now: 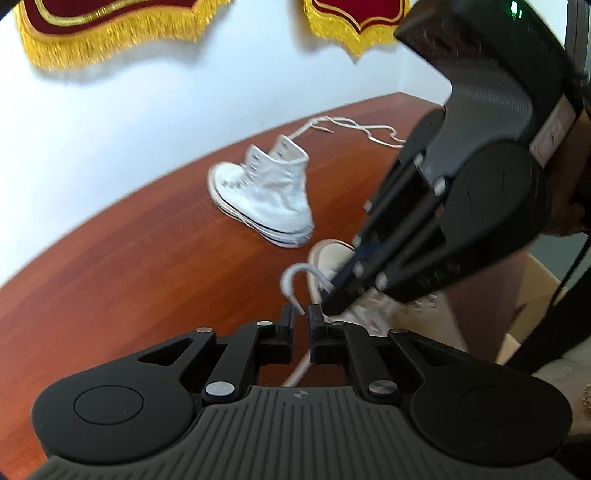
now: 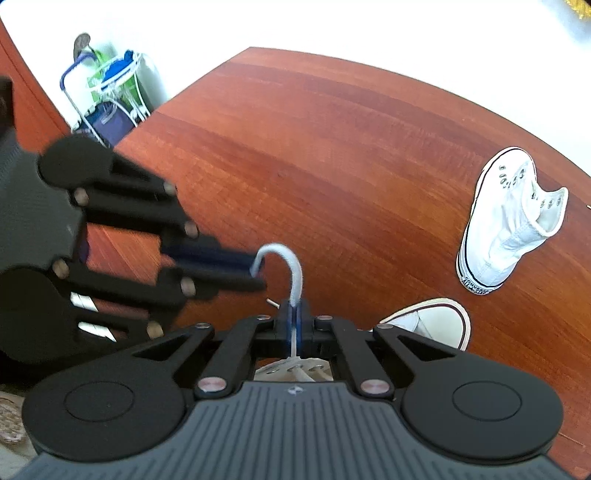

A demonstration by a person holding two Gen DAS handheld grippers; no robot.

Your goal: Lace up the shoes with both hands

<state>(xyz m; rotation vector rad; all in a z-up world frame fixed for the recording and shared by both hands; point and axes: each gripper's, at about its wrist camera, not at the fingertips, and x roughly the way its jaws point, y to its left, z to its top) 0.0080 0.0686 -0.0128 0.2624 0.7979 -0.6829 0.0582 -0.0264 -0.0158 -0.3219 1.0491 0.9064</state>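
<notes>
White shoelace (image 2: 291, 273) arches in a hook-shaped loop above the near high-top sneaker (image 2: 428, 321), which lies at the near edge of the wooden desk (image 2: 332, 147) under the two tools; its eyelet row shows directly below the right gripper (image 2: 294, 314). Right gripper: jaws pressed together on the lace, blue pads clamped on the strand, which rises out of an eyelet, passes between the pads and curls over toward the left. Left gripper (image 1: 301, 317): jaws narrow but parted, a visible gap between the fingertips; the free end of the loop hangs at that gap, against the left finger, not pinched. In the right wrist view the left tool reaches in from the left edge, its tips at the lace end. Second white high-top sneaker (image 1: 262, 192) stands further back on the desk, well apart from the first, unlaced at the top, with its own loose lace (image 1: 354, 129) trailing toward the far edge. Fringed red-and-gold pennants (image 1: 110, 29) on the white wall beyond. Cardboard box (image 1: 535, 295) off the desk's right side.
</notes>
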